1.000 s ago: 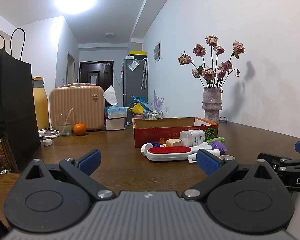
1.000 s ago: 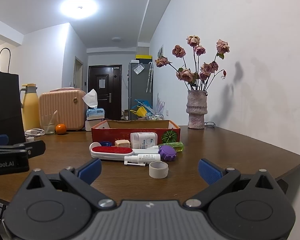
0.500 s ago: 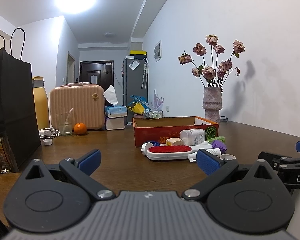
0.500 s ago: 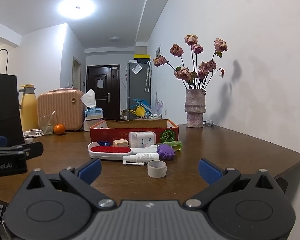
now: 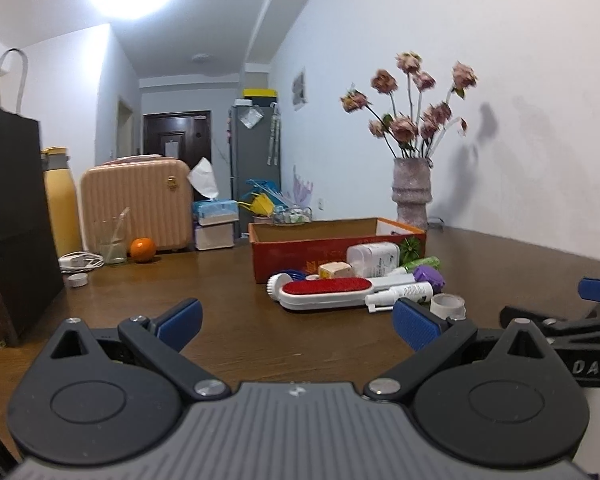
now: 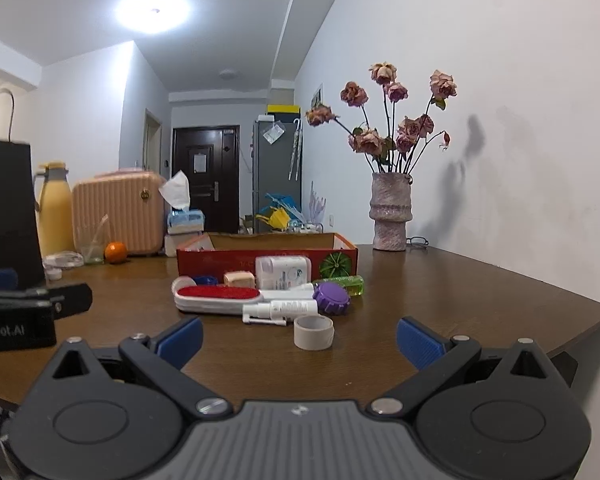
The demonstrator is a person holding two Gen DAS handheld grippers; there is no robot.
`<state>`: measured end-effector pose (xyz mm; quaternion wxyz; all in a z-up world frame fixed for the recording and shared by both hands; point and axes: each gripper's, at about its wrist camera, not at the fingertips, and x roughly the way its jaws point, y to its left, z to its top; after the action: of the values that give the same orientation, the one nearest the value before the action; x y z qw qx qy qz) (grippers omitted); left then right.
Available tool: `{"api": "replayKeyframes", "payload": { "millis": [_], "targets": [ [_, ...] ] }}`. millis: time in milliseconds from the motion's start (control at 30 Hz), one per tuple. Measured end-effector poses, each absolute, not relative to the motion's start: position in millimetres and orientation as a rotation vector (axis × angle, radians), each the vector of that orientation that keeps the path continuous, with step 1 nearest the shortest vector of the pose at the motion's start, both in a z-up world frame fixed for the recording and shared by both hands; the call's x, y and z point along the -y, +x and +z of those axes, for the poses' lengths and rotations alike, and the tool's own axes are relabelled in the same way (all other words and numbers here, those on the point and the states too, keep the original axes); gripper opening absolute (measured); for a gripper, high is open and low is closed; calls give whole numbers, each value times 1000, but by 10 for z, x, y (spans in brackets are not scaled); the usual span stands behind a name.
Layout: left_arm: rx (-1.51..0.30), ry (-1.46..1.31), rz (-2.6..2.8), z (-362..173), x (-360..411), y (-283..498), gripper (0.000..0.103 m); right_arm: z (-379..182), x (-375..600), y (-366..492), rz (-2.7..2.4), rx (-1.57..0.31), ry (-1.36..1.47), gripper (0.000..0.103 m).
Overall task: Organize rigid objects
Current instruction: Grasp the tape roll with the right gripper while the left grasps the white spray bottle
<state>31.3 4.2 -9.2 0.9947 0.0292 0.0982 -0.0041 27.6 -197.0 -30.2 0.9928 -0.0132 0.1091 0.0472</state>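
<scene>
Grippers first: the left gripper [image 5: 296,322] and the right gripper [image 6: 298,338] both hover low over the near edge of the wooden table [image 6: 460,300], fingers spread wide and holding nothing. Just beyond the right one stands a tape roll [image 6: 314,332]. Behind it lie a white spray bottle [image 6: 282,310], a purple cap [image 6: 331,298] and a red lint brush [image 6: 218,298]. Farther in, a white pill bottle [image 6: 283,272] and green tube [image 6: 340,282] lie against the red cardboard box [image 6: 220,258]. A vase of dried roses [image 6: 391,216] stands by the far right edge.
</scene>
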Motion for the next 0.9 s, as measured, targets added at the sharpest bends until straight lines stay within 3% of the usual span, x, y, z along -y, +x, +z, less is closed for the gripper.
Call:
{"api": "replayKeyframes", "payload": {
  "millis": [300,633,900],
  "targets": [
    [-171,2,-88,-283,-12,696,103,-452,2071,1010,51,-334,-45,103],
    [-376,38,-87,-235,83,1431,103,-418,2172,1933,133,-490,-29,103],
    [-428,92,-77,-257,275,1958,103,-490,2196,2347,237,-576,-7,92]
  ]
}}
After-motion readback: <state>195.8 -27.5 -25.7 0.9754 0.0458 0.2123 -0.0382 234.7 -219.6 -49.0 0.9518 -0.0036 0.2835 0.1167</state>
